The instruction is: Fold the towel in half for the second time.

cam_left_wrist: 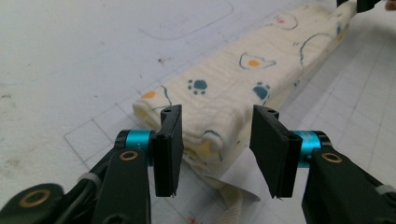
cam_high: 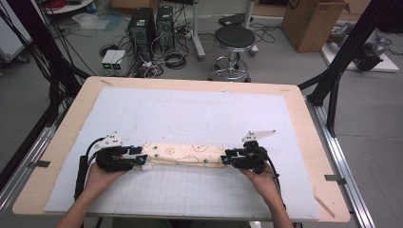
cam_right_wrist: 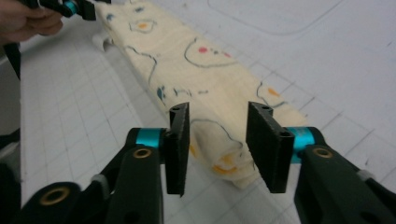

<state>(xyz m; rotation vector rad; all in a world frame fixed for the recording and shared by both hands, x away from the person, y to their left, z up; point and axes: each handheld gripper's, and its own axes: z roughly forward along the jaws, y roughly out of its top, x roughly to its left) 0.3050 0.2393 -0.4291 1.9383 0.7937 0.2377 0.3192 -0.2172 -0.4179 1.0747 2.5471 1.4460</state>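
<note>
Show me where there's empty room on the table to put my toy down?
The big white mat is bare beyond the folded paw-print cloth, up to the table's far edge. The gridded part between the cloth and the person's arms is free too. It's crowded at the cloth's two ends, where the left claw and right claw sit.

Robotics/data-collection lab. Bare grey floor, two PC towers point(cam_high: 151, 26) with tangled cables point(cam_high: 166, 59) on the floor, small power boxes point(cam_high: 113, 61), a round stool point(cam_high: 234, 40), cardboard box point(cam_high: 313, 21), black aluminium frame struts point(cam_high: 354, 45) around a wooden desk point(cam_high: 76, 118) topped with a white gridded mat point(cam_high: 190, 190).
</note>
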